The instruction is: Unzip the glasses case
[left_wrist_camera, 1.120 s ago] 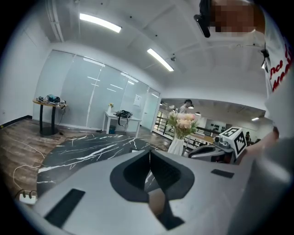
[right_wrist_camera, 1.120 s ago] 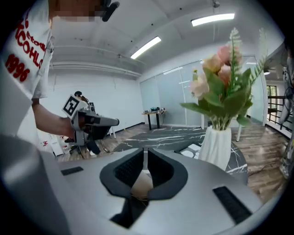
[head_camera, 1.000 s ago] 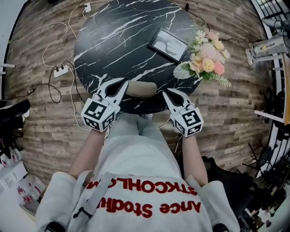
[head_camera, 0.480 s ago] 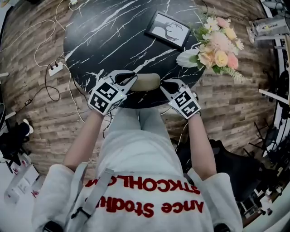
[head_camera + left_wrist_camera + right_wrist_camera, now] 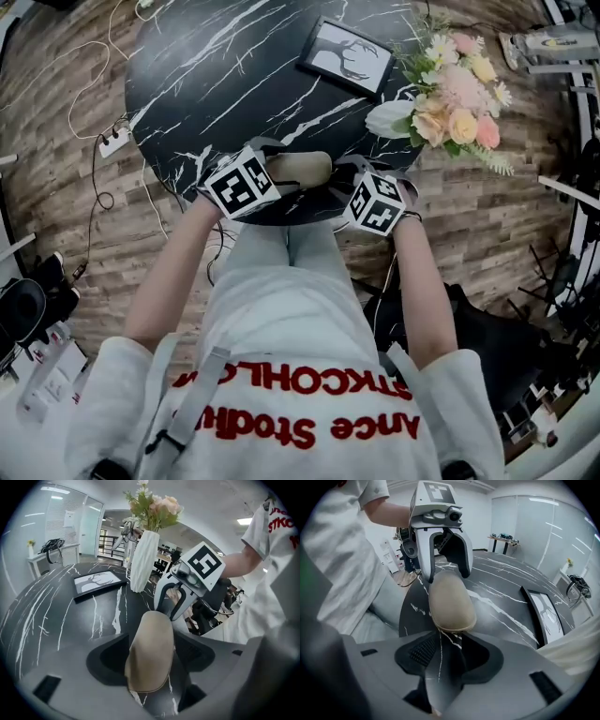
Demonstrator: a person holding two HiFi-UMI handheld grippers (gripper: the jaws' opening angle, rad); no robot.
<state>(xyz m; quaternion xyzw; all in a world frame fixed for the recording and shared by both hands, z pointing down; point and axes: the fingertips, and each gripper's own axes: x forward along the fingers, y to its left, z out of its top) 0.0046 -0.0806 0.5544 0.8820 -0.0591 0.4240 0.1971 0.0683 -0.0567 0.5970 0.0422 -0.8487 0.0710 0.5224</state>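
Observation:
A beige zipped glasses case [image 5: 300,169] lies near the front edge of the black marble table [image 5: 216,84]. My left gripper [image 5: 270,159] tips down over the case's left end. Its jaws are opening, and the case [image 5: 150,653] lies between them with a gap on each side. My right gripper [image 5: 343,180] points down at the other end. Its jaws are opening too, with only table between them, and the case [image 5: 451,603] starts just ahead of the tips. Each gripper view shows the other gripper beyond the case: the right gripper [image 5: 176,599] and the left gripper [image 5: 443,550].
A framed deer picture [image 5: 345,56] lies at the back of the table. A white vase of flowers [image 5: 441,94] stands at its right rim. A power strip [image 5: 114,141] and cables lie on the wooden floor to the left. The person's legs are under the table's front edge.
Both grippers have dropped and tipped nose-down onto the case's ends, with their marker cubes turned upward. The left gripper's jaws now straddle the case's left end.

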